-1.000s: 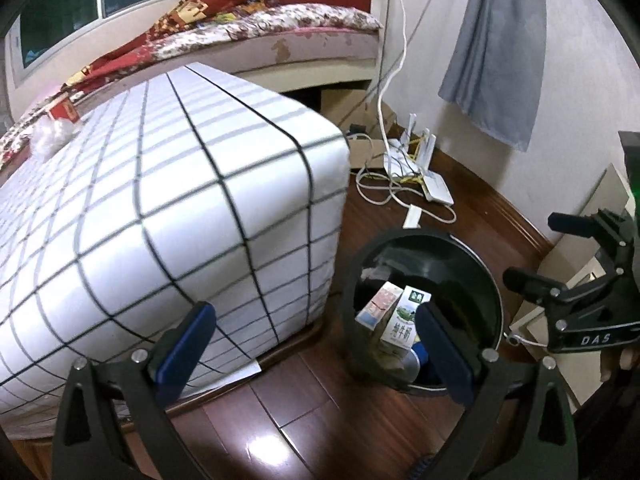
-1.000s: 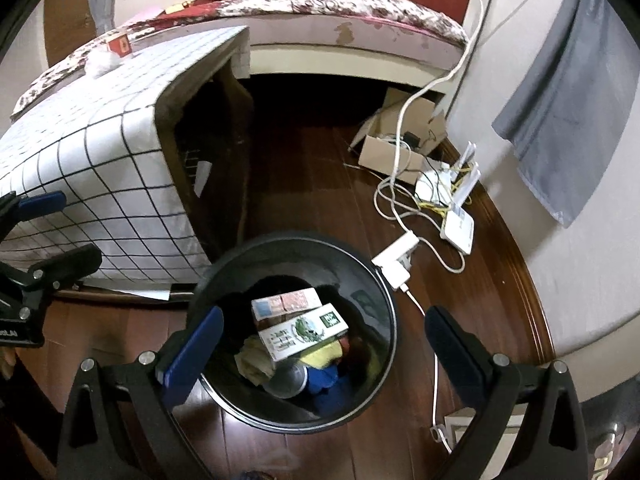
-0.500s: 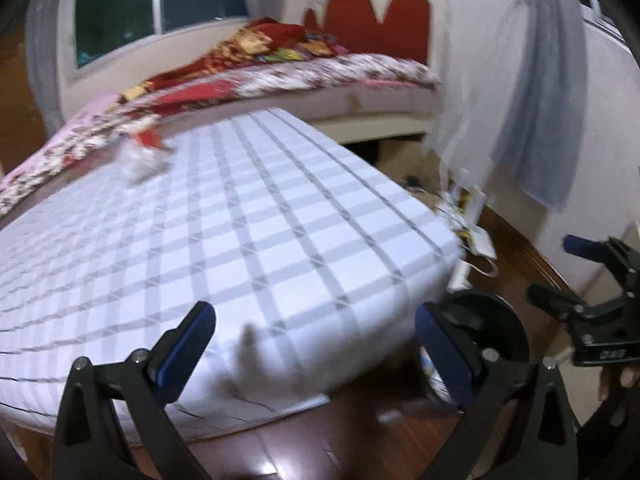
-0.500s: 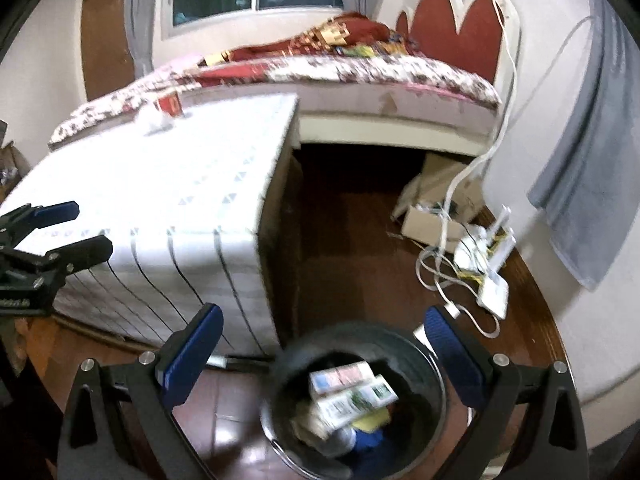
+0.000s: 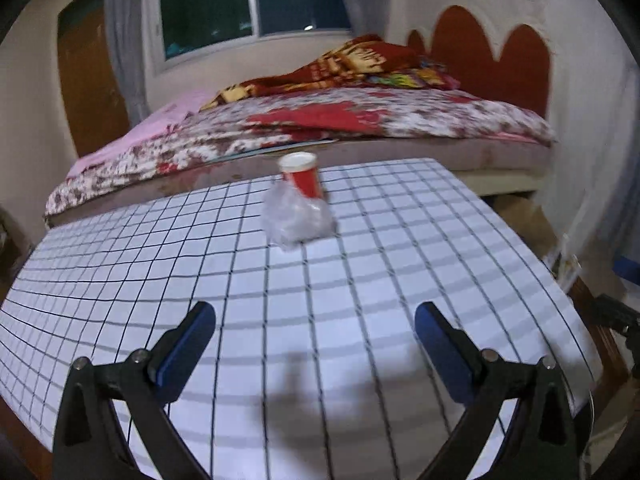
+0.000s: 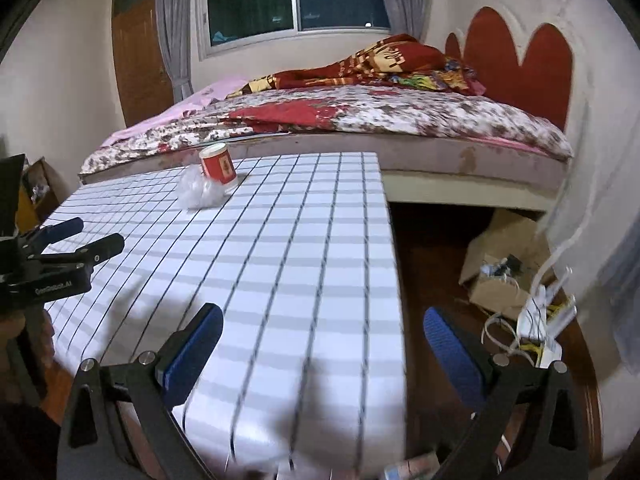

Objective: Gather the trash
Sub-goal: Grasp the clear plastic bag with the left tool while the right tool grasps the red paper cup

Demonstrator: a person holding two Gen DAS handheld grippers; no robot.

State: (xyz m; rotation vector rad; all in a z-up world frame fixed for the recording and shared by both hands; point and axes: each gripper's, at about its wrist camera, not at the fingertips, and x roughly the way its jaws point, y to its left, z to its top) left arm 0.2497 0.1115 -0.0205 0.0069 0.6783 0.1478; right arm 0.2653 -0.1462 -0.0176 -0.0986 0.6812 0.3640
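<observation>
Trash is sitting at the far edge of the checked tablecloth (image 5: pixel 360 320): 1 crumpled clear plastic bag (image 5: pixel 296 216) touching 1 red paper cup (image 5: pixel 302 174) just behind it. I'm aiming my left gripper (image 5: pixel 314 334) straight at the pair, jaws wide and empty, ready to straddle the bag. My right gripper (image 6: pixel 320 338) is hanging over the table's right edge, also wide, holding nothing, likely staying clear.
</observation>
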